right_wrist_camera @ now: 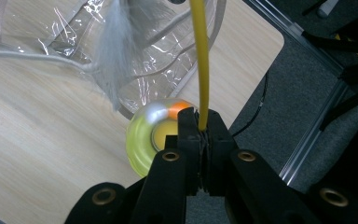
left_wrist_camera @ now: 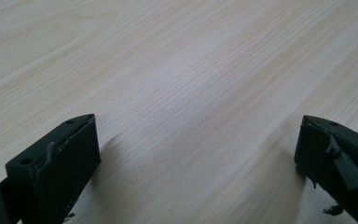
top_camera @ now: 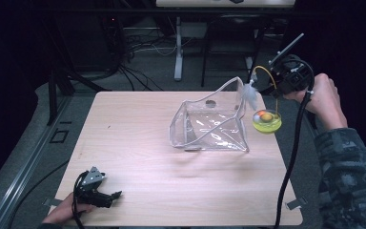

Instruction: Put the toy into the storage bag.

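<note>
The right gripper [top_camera: 275, 75], raised above the far right corner of the worktop [top_camera: 138, 176], has its jaws pressed fully together on a thin yellow wand [right_wrist_camera: 200, 60]. From the wand's curved far end hang a white feather tuft [top_camera: 249, 94] and, lower, a yellow-green ring toy [top_camera: 267, 121] with an orange ball in it, which dangles just off the right edge of a clear plastic pouch [top_camera: 209, 126] lying open near the middle of the worktop. The work in hand looks like getting this cat teaser into the pouch. To do it well, the toy should probably be carried left until it hangs over the pouch mouth, then lowered slowly so the springy wand does not swing it wide. The left gripper [top_camera: 106, 196] rests at the near left corner, jaws wide apart on nothing; it could well steady the pouch rim.
</note>
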A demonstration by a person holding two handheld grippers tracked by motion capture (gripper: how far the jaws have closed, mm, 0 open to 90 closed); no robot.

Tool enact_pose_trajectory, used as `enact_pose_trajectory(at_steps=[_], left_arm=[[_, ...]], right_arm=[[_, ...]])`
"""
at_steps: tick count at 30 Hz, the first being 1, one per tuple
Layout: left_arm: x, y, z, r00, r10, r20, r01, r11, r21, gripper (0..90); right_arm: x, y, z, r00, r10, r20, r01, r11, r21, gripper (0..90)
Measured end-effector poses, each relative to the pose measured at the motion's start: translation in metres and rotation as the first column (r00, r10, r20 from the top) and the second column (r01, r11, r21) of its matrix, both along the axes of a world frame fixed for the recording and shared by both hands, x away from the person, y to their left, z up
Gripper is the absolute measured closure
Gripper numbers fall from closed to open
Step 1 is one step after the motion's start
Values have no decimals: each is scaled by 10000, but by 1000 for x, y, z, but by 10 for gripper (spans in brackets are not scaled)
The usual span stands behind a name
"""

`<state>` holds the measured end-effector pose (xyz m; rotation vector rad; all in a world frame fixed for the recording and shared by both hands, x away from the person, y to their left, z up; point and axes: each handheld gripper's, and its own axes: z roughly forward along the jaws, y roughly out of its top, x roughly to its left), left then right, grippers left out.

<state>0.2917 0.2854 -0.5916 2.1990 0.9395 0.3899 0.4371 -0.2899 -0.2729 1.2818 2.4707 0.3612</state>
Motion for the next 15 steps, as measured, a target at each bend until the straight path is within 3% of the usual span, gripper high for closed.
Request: enact_pose_trajectory(at_steps=[15], left_arm=[[0, 0, 0, 10000, -6, 3, 6, 10000, 6, 0]], right_arm=[[4, 6, 23, 9998, 109, 176, -109, 9999, -6, 882]])
